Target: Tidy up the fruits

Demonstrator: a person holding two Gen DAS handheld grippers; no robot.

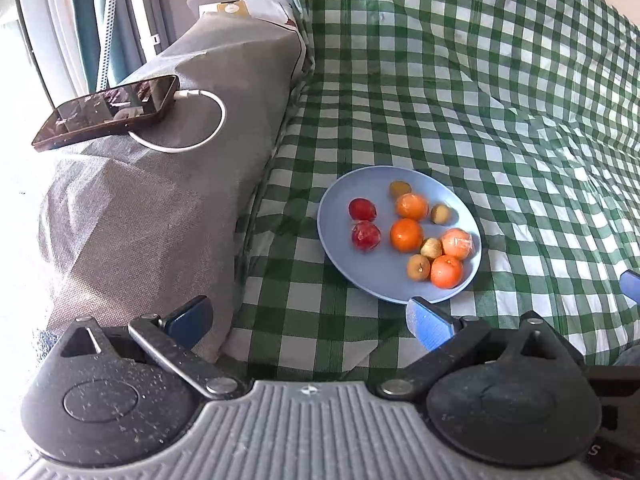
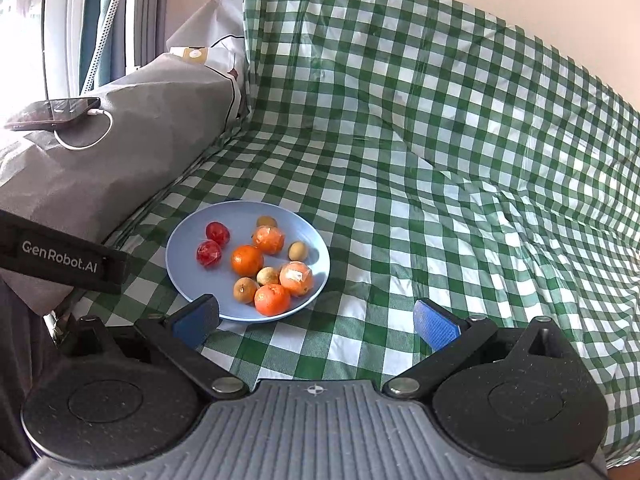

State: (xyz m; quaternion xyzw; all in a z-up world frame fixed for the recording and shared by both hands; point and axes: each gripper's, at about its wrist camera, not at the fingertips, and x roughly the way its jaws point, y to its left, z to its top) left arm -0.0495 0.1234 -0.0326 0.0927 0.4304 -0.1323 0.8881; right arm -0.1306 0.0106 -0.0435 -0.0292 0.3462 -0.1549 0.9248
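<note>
Surface: green-and-white checked plastic cloth (image 2: 400, 152), creased, draped over a seat and its backrest beside a bright window.
Bolster: grey woven fabric cushion (image 1: 160, 208) at the left edge of the cloth.
Phone: dark smartphone (image 1: 108, 110) lying flat on the cushion, with a white charging cable (image 1: 208, 120) looped from its end.
Dish: round pale-blue plate (image 2: 192, 236) resting on the cloth near the cushion; it holds all the fruit in view.
Left gripper (image 1: 308, 322): blue-padded fingers spread wide, empty, held just short of the plate's near rim.
Right gripper (image 2: 316, 320): blue-padded fingers spread wide, empty; its left pad overlaps the plate's near rim in the right wrist view.
Orange fruit: four round mandarins (image 2: 247, 260) in the middle and right of the plate; two appear film-wrapped.
Red fruit: two small red wrapped fruits (image 2: 209, 253) side by side at the left.
Brown fruit: four small tan round fruits (image 2: 245, 290) scattered among the mandarins.
Progress: red fruits sit together; mandarins and tan fruits are intermixed. Everything is on the plate, which fits either fruit gathered there or fruit awaiting sorting by kind.
Unclear: species of the tan fruits; no second container is in view; the cushion's lower left is washed out by glare.
</note>
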